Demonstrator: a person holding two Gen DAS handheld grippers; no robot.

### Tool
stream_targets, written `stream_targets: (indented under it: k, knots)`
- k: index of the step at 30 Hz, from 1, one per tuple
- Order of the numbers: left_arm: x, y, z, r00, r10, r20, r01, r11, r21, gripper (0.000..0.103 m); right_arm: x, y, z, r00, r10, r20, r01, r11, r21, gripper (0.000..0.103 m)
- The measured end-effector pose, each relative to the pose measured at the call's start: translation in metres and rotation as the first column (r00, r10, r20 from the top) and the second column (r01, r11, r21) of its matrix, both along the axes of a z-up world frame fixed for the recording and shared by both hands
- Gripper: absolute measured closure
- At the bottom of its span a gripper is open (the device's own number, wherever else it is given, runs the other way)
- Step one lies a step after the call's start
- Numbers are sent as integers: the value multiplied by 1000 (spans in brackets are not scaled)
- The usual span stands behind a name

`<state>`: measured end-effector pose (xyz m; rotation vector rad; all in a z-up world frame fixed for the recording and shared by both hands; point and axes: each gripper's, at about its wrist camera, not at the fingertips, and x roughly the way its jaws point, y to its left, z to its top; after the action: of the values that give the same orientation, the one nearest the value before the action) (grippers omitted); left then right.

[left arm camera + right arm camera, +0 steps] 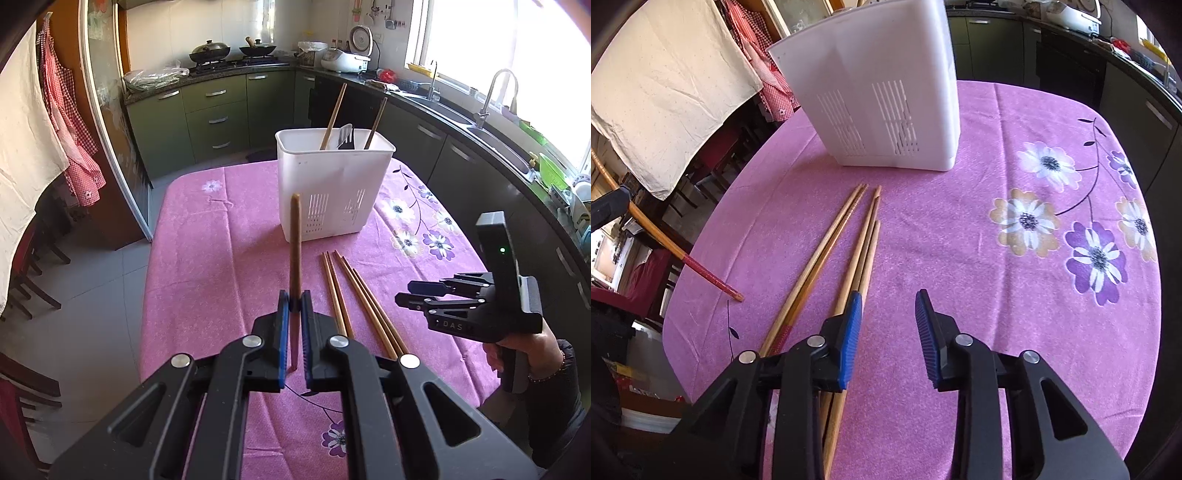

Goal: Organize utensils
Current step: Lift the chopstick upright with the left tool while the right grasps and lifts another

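Now left gripper [294,306] clamps one long wooden chopstick [295,254]; right gripper [888,314] gapes empty; best tip it upright into white slotted plastic holder [332,184].

The right gripper [400,293] carries the letters "DAS" on its black body; nothing else is legible.
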<state>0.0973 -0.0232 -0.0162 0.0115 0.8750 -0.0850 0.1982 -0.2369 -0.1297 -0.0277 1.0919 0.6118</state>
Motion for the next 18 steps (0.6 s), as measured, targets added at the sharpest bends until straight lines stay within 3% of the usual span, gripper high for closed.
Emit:
stream_targets:
  k: [9, 18]
  knots:
    - [-4, 2, 0, 1000, -6, 2, 6, 1000, -6, 97, 7, 32, -12, 999, 45, -28, -47, 994, -97, 75]
    - [-3, 5, 0, 1000, -10, 2, 10, 1000, -11, 97, 6, 36, -15, 999, 39, -16, -41, 987, -153, 75]
